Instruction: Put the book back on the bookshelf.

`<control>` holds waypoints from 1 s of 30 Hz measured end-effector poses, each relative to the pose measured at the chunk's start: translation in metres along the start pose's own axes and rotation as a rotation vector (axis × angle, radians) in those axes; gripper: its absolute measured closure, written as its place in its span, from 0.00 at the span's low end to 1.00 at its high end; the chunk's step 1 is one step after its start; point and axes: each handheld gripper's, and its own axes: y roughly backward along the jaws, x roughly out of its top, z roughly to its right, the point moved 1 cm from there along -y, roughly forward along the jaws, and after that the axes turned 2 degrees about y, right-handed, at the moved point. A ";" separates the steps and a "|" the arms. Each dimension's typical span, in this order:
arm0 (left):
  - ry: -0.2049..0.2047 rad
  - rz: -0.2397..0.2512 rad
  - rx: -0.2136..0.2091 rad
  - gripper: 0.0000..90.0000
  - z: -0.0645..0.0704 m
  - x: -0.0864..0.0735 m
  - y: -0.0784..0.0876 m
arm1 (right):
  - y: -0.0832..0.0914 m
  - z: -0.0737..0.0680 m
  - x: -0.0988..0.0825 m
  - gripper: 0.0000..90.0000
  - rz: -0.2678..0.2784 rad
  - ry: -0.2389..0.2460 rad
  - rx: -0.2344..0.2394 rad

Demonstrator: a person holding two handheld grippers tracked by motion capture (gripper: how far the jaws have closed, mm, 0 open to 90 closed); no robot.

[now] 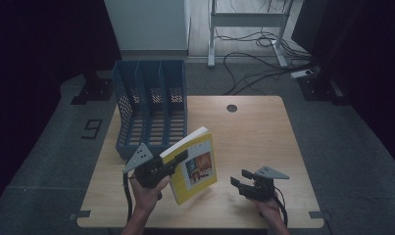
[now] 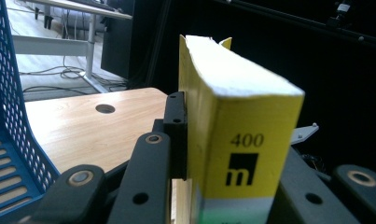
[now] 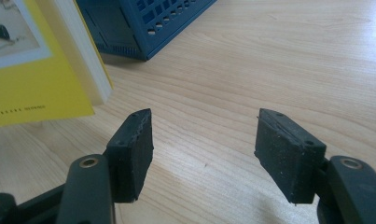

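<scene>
Left hand-held gripper (image 1: 178, 160) clamped on yellow book (image 1: 199, 166), lifted off the worktop (image 1: 254, 132) near blue file rack (image 1: 151, 105). Right hand-held gripper (image 3: 204, 149) open, empty. Still to do, likely: book into rack.

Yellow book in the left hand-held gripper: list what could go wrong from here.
1. The left hand-held gripper clamps the yellow book near its spine only; the free pages could fan open or sag.
2. Tilted as it is, the book might catch a divider of the blue file rack.
3. The right hand-held gripper stands open, giving no support.
</scene>
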 end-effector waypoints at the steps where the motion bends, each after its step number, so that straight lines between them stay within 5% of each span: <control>1: 0.000 0.003 0.000 0.84 0.000 0.001 0.000 | 0.000 0.000 0.000 0.40 -0.003 0.001 -0.002; 30: -0.002 0.046 0.039 0.84 -0.006 0.025 0.009 | -0.006 0.011 -0.009 0.39 -0.080 0.001 -0.118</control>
